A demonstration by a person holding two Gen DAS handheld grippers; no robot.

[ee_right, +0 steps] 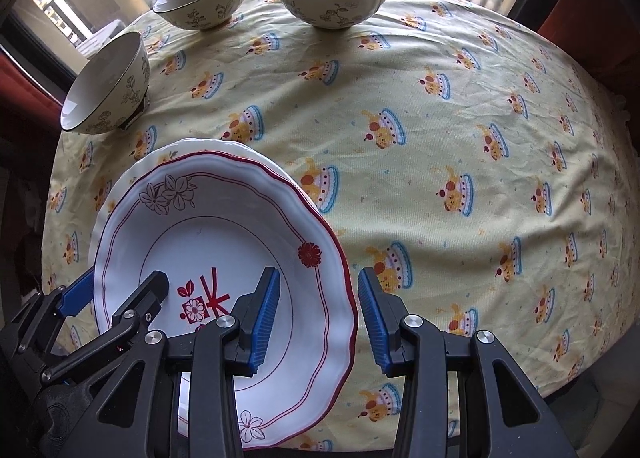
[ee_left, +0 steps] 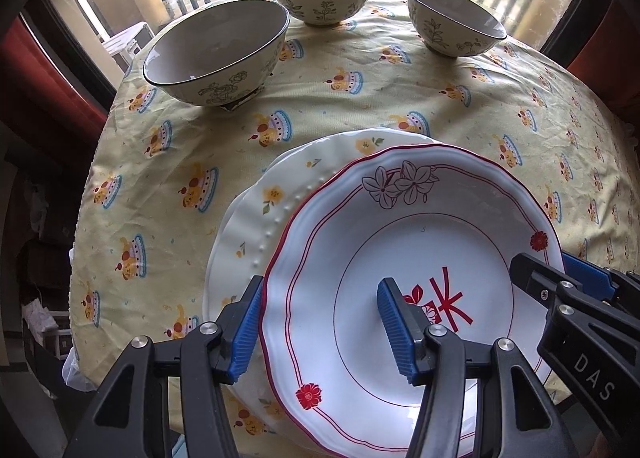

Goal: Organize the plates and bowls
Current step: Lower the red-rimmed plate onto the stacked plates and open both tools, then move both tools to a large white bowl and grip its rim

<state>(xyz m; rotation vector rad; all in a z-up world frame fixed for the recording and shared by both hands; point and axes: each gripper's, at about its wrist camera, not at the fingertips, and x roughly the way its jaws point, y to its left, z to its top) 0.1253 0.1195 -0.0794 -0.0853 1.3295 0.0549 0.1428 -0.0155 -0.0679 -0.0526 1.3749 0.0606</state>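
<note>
While the left gripper straddles the left rim of the red-trimmed plate, jaws apart, pads not pressing, the right gripper straddles its right rim likewise, lettered "DAS". That plate lies on a yellow-flowered plate at the desk's near left.

both grippers point steeply downward, side by side. the left gripper has its blue-padded jaws parted, one finger on each side of a rim, pads not visibly pressing. the right gripper stands the same way, jaws a little narrower, also straddling a rim with a gap showing.
</note>
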